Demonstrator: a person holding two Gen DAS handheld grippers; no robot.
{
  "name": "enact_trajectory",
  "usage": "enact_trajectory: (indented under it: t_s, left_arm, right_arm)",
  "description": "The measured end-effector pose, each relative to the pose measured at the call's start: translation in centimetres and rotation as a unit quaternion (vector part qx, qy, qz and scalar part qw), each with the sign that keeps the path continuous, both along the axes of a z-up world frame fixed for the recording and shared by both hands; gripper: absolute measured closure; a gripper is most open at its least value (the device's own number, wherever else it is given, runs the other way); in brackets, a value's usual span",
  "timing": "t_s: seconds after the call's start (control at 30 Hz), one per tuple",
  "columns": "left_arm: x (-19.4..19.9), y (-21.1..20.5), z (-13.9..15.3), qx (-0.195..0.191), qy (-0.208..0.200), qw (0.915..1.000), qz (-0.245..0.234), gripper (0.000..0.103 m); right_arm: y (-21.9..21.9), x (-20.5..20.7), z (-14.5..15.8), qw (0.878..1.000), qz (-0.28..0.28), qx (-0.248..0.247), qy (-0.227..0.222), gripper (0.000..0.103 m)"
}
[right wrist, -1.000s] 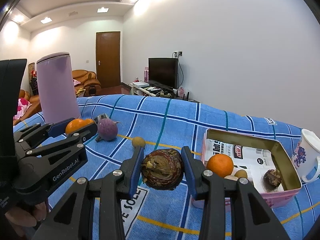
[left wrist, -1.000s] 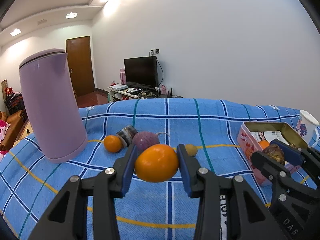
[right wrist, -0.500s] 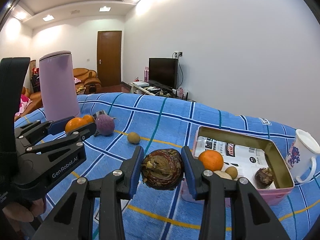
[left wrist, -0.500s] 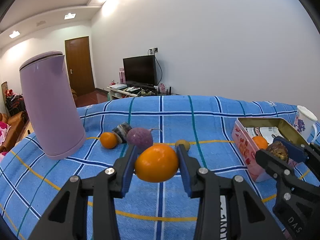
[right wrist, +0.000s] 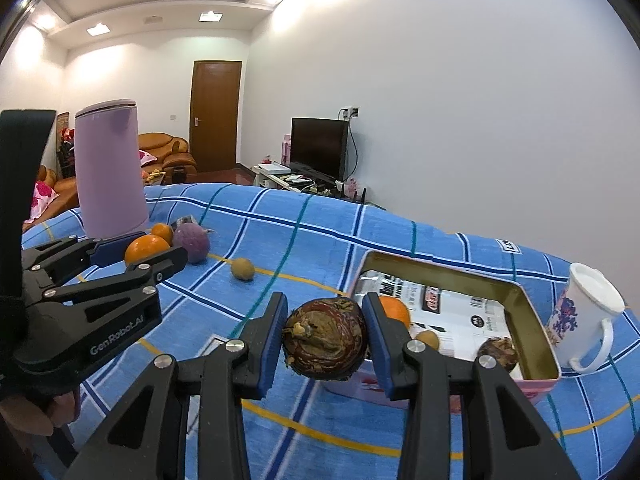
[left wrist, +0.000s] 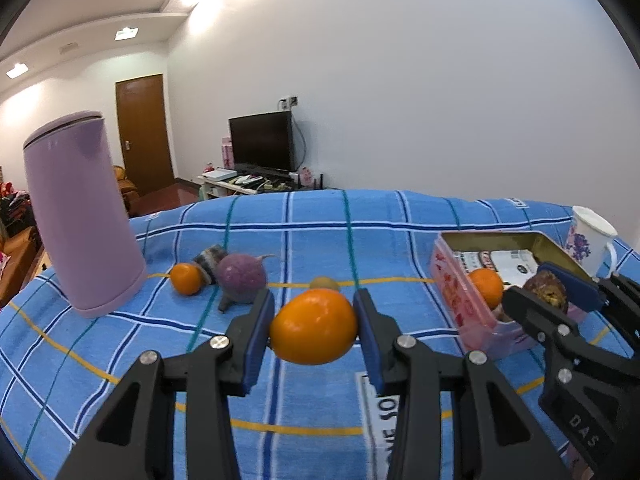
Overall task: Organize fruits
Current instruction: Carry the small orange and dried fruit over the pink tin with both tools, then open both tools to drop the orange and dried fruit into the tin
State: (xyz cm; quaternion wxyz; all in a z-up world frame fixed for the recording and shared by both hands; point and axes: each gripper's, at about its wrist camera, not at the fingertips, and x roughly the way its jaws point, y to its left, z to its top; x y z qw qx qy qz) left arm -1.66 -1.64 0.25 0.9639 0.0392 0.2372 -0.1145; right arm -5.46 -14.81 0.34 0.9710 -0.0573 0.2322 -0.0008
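My left gripper (left wrist: 314, 330) is shut on a large orange (left wrist: 313, 329), held above the blue checked cloth. My right gripper (right wrist: 325, 342) is shut on a brown mangosteen (right wrist: 325, 340), held just in front of the pink tin (right wrist: 536, 300). The tin holds an orange (right wrist: 396, 310), a small brown fruit (right wrist: 427, 339) and another mangosteen (right wrist: 498, 354). On the cloth lie a small orange (left wrist: 186, 278), a purple round fruit (left wrist: 241, 278) and a small yellow-brown fruit (left wrist: 325, 282). The right gripper also shows in the left wrist view (left wrist: 554, 294), the left gripper in the right wrist view (right wrist: 138, 254).
A tall lilac canister (left wrist: 82, 220) stands at the left. A white flowered mug (right wrist: 582, 320) stands right of the tin. A striped object (left wrist: 208, 258) lies behind the purple fruit. A white printed sheet (left wrist: 378, 412) lies on the cloth near me.
Both grippers have pulled back and risen slightly with their fruits still held; the tin and the loose fruits look farther away. The right gripper has drifted toward the tin.
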Motion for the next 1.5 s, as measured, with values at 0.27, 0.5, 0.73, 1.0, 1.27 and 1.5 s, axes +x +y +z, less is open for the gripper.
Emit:
enact_trajectory:
  t_s: [0.27, 0.5, 0.73, 1.0, 1.27, 1.5]
  left_arm:
    - [-0.1, -2.8, 0.7, -0.009, 0.005, 0.9993, -0.035, 0.06]
    - [0.0, -6.2, 1.6, -0.012, -0.005, 0.9978, -0.065, 0.06]
    - [0.2, -10.2, 1.8, -0.015, -0.006, 0.9955, -0.094, 0.06]
    - [1.2, -14.9, 1.2, -0.02, 0.01, 0.9926, -0.12, 0.06]
    - [1.8, -17.3, 0.0, -0.008, 0.021, 0.9931, -0.115, 0.06]
    - [1.6, -17.4, 0.1, -0.001, 0.014, 0.9936, -0.112, 0.06]
  right_arm:
    - [-3.3, -0.2, 0.4, 1.0, -0.026, 0.002, -0.006, 0.062]
    - [-8.2, -0.4, 1.0, 0.997, -0.072, 0.017, -0.016, 0.062]
    - [-13.4, -0.2, 1.1, 0.991, -0.127, 0.033, -0.018, 0.062]
    - [-16.1, 1.2, 0.6, 0.986, -0.152, 0.062, 0.0, 0.062]
    - [-17.1, 2.7, -0.1, 0.984, -0.159, 0.076, 0.022, 0.062]
    - [-16.2, 3.8, -0.3, 0.987, -0.141, 0.067, 0.035, 0.062]
